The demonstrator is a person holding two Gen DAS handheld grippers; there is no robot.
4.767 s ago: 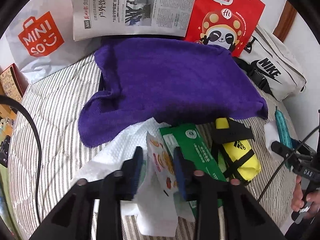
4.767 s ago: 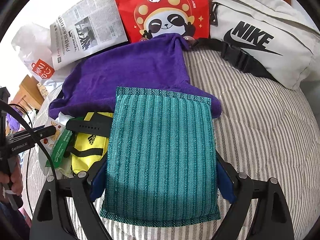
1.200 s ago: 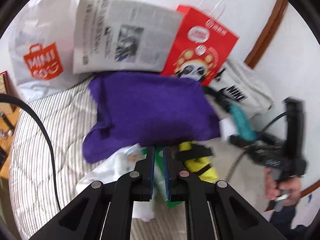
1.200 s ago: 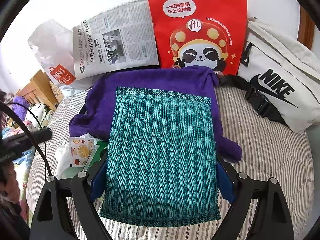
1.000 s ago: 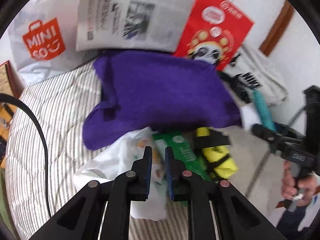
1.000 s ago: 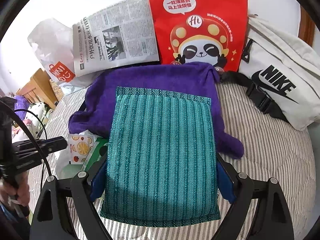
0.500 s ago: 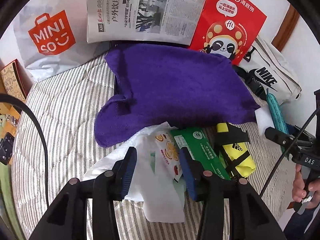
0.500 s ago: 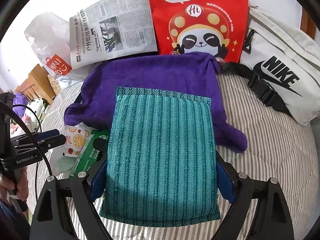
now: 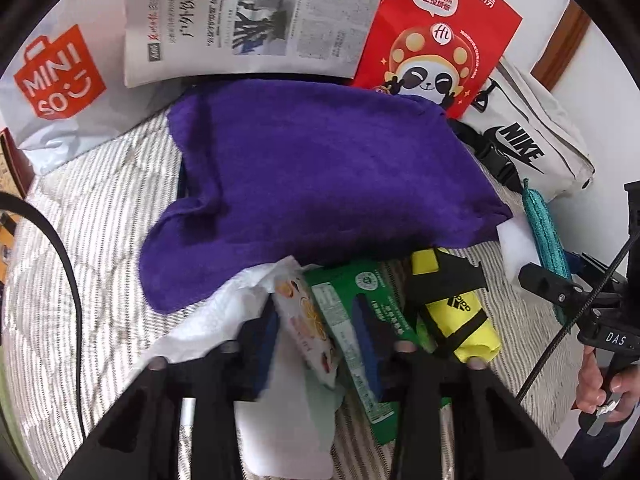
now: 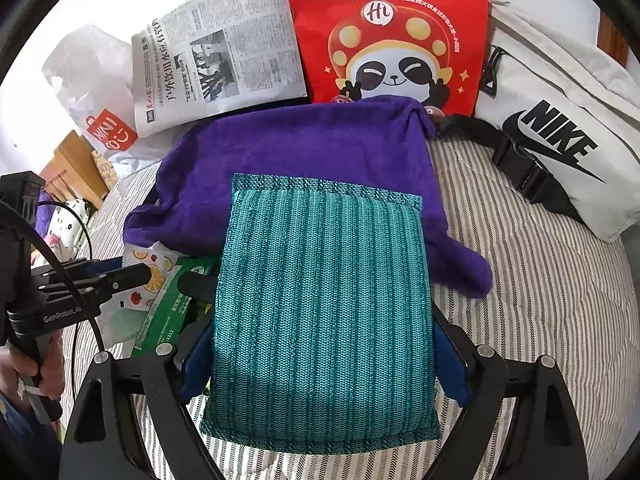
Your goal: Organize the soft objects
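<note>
The right claw (image 10: pixel 324 364) is gripping a teal knitted sponge pad (image 10: pixel 324 304) between its blue-padded fingers, holding the pad flat and raised above the striped bed cover (image 10: pixel 540 304), so that the pad is filling the middle of the right wrist view and overlapping the near edge of the purple towel (image 10: pixel 304 148). In the left wrist view the same pad (image 9: pixel 544 232) is showing edge-on at the far right, just beyond the towel's (image 9: pixel 320 184) right corner. The left claw (image 9: pixel 316 344) is standing open, its fingers spread on either side of a small tissue pack printed with orange slices (image 9: pixel 308 328); whether the pads are touching the pack cannot be told. That pack is lying partly on a crumpled white paper towel (image 9: pixel 224 316) and leaning against a green packet (image 9: pixel 360 320), with a rolled yellow pouch bound by black straps (image 9: pixel 460 312) just beside the packet. The purple towel is lying spread over the middle of the bed. Behind it a newspaper (image 9: pixel 256 20) and a red panda bag (image 9: pixel 436 40) are leaning upright, a white Miniso bag (image 9: pixel 56 84) is sitting at the left, and a white Nike bag (image 9: pixel 532 144) is resting at the right.
</note>
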